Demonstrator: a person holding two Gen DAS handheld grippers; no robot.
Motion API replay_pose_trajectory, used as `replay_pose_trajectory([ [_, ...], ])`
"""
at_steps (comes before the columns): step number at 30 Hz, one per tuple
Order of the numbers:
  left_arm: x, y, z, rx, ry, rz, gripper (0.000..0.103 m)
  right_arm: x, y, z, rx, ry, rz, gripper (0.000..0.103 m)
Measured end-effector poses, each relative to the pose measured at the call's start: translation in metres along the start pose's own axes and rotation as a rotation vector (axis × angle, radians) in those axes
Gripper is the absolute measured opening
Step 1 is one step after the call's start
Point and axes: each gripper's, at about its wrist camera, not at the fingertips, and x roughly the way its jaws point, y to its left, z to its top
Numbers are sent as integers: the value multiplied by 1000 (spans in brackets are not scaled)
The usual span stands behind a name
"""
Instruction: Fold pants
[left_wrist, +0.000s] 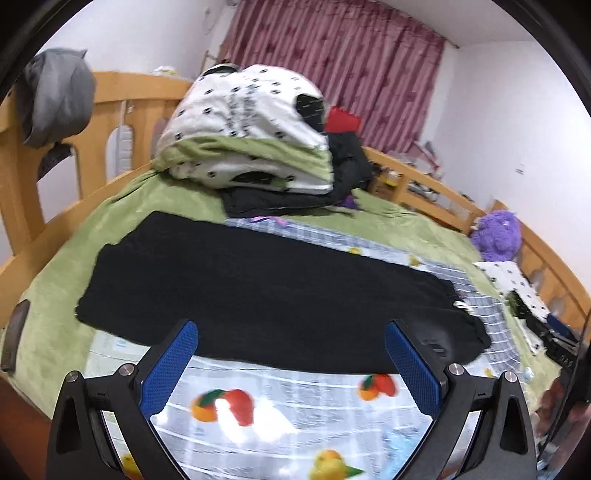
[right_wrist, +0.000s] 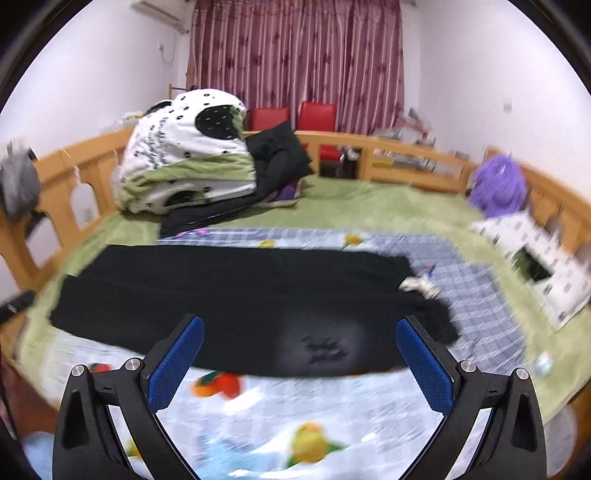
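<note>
my left gripper (left_wrist: 291, 334) and my right gripper (right_wrist: 300, 329) both hang with their blue-padded fingers (left_wrist: 173, 363) spread wide, holding nothing, just above the near edge of the long black pants (left_wrist: 258, 288) that lie flat across the glossy fruit-printed checked mat (left_wrist: 280, 413). the mat covers a green fleece bedspread (right_wrist: 369, 206) inside a wooden bed frame (right_wrist: 406, 155), with a dark red striped curtain (right_wrist: 295, 55) behind; a white-and-green panda quilt bundle (right_wrist: 184, 155) sits beyond the pants, a purple plush toy (right_wrist: 498, 184) well to the right
</note>
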Motion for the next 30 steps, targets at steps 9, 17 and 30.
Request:
replay_pose_trajectory([
  [9, 66, 84, -22, -106, 117, 96, 84, 102, -38, -29, -17, 182, 3, 76],
  [17, 112, 133, -51, -243, 182, 104, 84, 180, -80, -99, 197, 386, 101, 76],
  [30, 156, 175, -62, -438, 157, 84, 71, 209, -151, -148, 595, 342, 213, 76],
])
